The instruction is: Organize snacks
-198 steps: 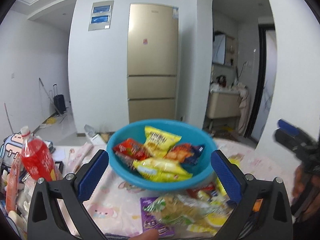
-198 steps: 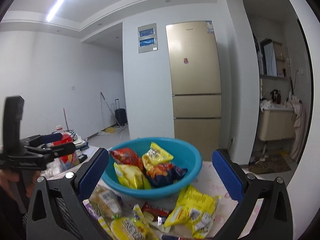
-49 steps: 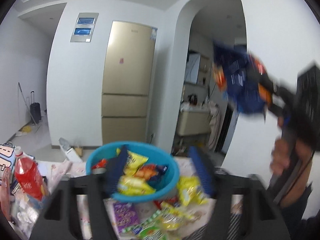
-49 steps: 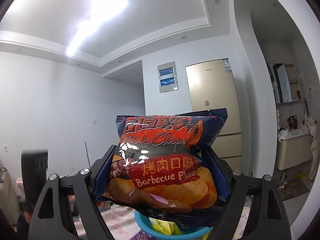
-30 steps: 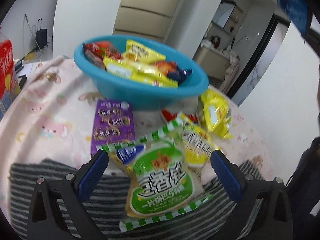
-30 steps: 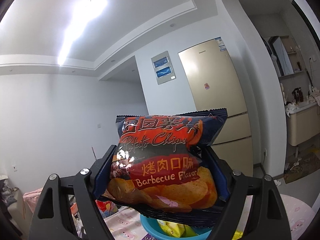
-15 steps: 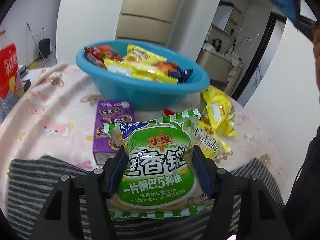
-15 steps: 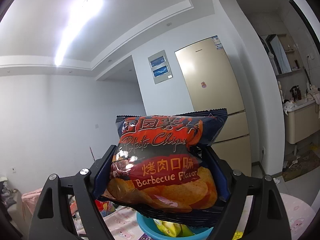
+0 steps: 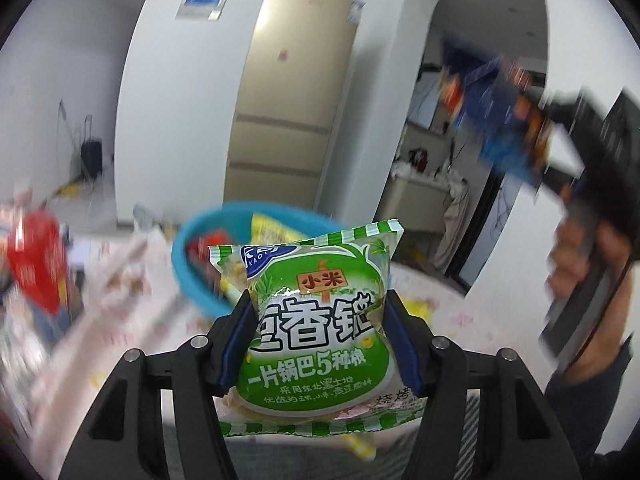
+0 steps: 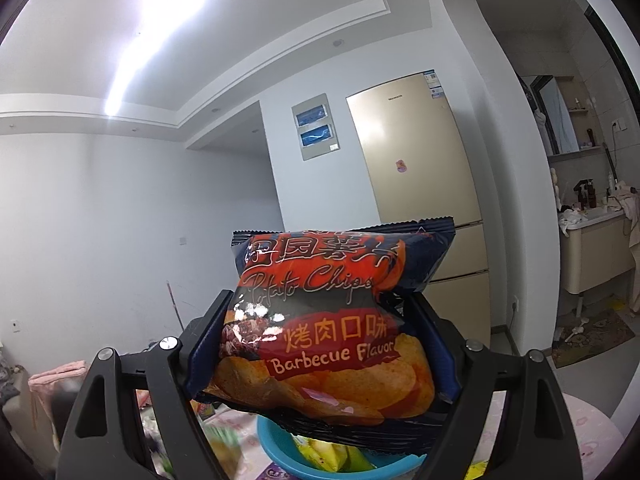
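Observation:
My left gripper [image 9: 318,340] is shut on a green rice-cracker snack bag [image 9: 316,328] and holds it up above the table. Behind it stands the blue bowl [image 9: 192,256] with several snack packets inside. My right gripper [image 10: 320,344] is shut on a dark barbecue potato chips bag [image 10: 324,332], held high above the blue bowl [image 10: 276,444]. The chips bag also shows blurred at the upper right of the left wrist view [image 9: 500,116], in the person's hand.
A red drink bottle [image 9: 34,264] stands at the table's left. The table has a pink patterned cloth [image 9: 132,304]. A beige fridge [image 9: 288,96] stands against the back wall. A doorway with a washbasin [image 9: 424,196] is to the right.
My left gripper has lifted the green bag off the table and tilted upward. The right gripper stays high with the chips bag.

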The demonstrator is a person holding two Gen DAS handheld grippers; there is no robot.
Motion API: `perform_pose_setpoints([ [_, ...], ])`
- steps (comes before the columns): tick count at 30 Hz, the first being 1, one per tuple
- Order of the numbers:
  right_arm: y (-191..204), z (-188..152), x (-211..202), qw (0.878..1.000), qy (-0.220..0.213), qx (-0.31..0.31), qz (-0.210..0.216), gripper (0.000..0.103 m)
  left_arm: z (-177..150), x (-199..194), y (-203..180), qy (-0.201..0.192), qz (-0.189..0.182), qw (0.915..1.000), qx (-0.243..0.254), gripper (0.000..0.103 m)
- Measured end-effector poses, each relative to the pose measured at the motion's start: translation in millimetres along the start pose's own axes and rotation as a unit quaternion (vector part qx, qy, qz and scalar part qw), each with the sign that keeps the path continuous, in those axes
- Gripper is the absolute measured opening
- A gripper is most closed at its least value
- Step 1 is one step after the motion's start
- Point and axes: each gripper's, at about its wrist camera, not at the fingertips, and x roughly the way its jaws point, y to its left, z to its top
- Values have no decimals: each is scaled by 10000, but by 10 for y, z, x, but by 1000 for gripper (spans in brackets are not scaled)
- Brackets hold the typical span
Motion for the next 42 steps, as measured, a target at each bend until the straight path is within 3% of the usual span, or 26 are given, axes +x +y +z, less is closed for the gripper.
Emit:
perform_pose_setpoints([
  [5, -90, -47, 96, 9998, 121, 134, -89, 83, 537, -62, -166, -529, -134, 9981, 286, 64],
  [10, -73, -126, 200, 9994, 221, 14, -256, 83, 864, 7, -207, -867, -276, 9952, 353, 64],
  [16, -3, -217, 347, 9984, 322, -243, -383, 83, 1326, 212, 79, -1099, -320, 9933, 135, 64],
  [19, 19, -267, 432, 9974, 410, -329, -490, 83, 1547, 495, 239, -1136, -251, 9931, 160, 64],
  [25, 38, -386, 632, 9950, 670, -454, -584, 83, 1555, 1503, 592, -542, 325, 9976, 274, 64],
  [28, 6, -465, 695, 9942, 698, -446, -680, 83, 1413, 1936, 754, -319, 889, 9947, 402, 64],
  [30, -17, -495, 696, 9951, 649, -343, -657, 83, 1327, 2156, 856, -219, 900, 9946, 480, 64],
  [33, -18, -537, 724, 9963, 631, -235, -529, 83, 1239, 2463, 1096, 88, 726, 9972, 163, 64],
  [37, 18, -641, 835, 9947, 796, -370, -530, 84, 1154, 2694, 1143, 147, 931, 9950, 338, 65],
  [39, -3, -679, 895, 9939, 865, -370, -574, 84, 1132, 2710, 1141, 171, 1054, 9938, 309, 71],
  [41, -34, -721, 943, 9928, 944, -366, -647, 84, 1150, 2672, 1141, 63, 1143, 9930, 283, 103],
  [42, -54, -734, 967, 9921, 979, -367, -696, 84, 1152, 2626, 1143, -48, 1145, 9930, 274, 103],
])
